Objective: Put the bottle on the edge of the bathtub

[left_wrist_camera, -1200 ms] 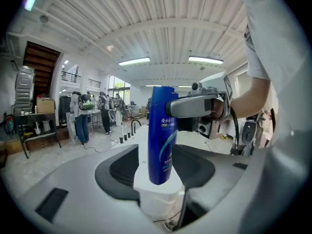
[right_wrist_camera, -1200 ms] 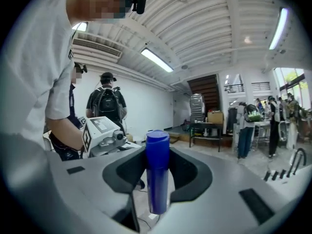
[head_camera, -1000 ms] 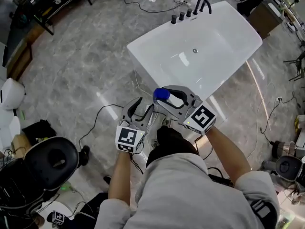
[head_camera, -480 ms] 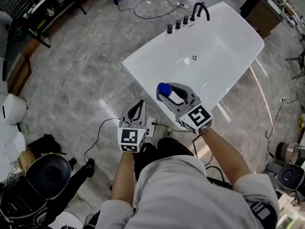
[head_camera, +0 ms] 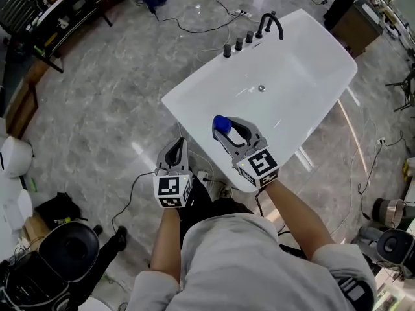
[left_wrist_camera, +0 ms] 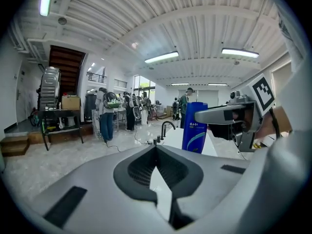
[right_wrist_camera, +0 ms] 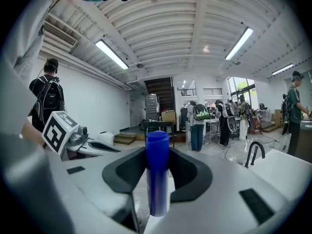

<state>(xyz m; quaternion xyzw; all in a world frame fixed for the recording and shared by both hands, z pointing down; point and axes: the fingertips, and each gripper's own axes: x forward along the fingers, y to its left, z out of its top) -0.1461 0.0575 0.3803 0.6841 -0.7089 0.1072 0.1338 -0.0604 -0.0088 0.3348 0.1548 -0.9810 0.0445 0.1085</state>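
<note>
Far left of the head view is a black rack point(head_camera: 39, 15) against the wall, and low in that corner sits some bulky black gear point(head_camera: 65, 245) that I can't identify. The floor point(head_camera: 110, 89) is grey, marble-look tile, pretty glossy, with black cables point(head_camera: 194, 28) snaking across it toward the tub. My left gripper point(head_camera: 178, 146) hangs over the floor just short of the tub's near corner, with its jaws pressed together and nothing between them. Next over, the right gripper point(head_camera: 224, 127) is clamped on the blue bottle point(head_camera: 221, 123). The bottle stands upright with its cap up, right over the near edge of the white bathtub point(head_camera: 185, 89). I honestly can't tell if its base touches the rim. The tub sits diagonally, with a drain point(head_camera: 261, 88) in the basin and a row of dark knobs point(head_camera: 238, 43) beside a curved black faucet point(head_camera: 272, 21) on the far rim. Past it on the right are more cables and some stands. From the left gripper view the room looks like a big hall, with a ribbed white ceiling point(left_wrist_camera: 161, 28), strip lights point(left_wrist_camera: 163, 57), a staircase point(left_wrist_camera: 66, 62) on the left and people with backpacks point(left_wrist_camera: 106, 112) standing further back.
</note>
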